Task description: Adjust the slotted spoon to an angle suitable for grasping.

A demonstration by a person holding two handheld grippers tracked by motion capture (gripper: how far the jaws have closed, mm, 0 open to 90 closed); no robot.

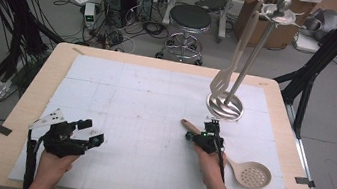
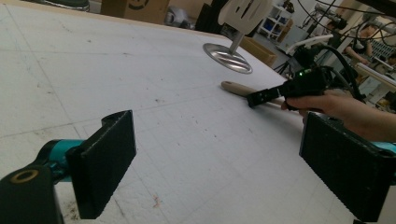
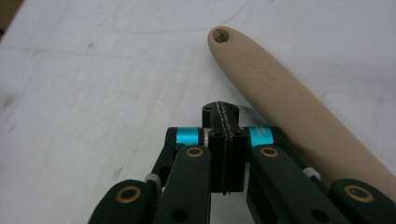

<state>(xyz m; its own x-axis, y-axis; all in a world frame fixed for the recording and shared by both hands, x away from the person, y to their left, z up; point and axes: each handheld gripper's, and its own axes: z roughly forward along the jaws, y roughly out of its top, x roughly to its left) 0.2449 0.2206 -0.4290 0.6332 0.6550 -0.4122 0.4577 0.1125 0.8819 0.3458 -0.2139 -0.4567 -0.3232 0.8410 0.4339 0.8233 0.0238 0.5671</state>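
A beige slotted spoon (image 1: 253, 175) lies on the white mat at the right, its handle (image 3: 285, 107) pointing toward the table's middle. My right gripper (image 1: 211, 126) hovers low over that handle's end. In the right gripper view its jaws (image 3: 222, 116) are pressed together with nothing between them, and the handle lies just to their right. My left gripper (image 1: 94, 132) rests at the near left of the mat. Its pads (image 2: 109, 158) stand wide apart, with nothing between them. The left gripper view also shows the spoon handle (image 2: 236, 87) with the right gripper (image 2: 261, 97) over it.
A metal utensil stand (image 1: 225, 107) sits at the far right of the mat, with a beige slotted spatula (image 1: 235, 59) hanging from its top. The wooden table (image 1: 36, 85) borders the mat. Behind it are a stool (image 1: 189, 19), computer towers and boxes.
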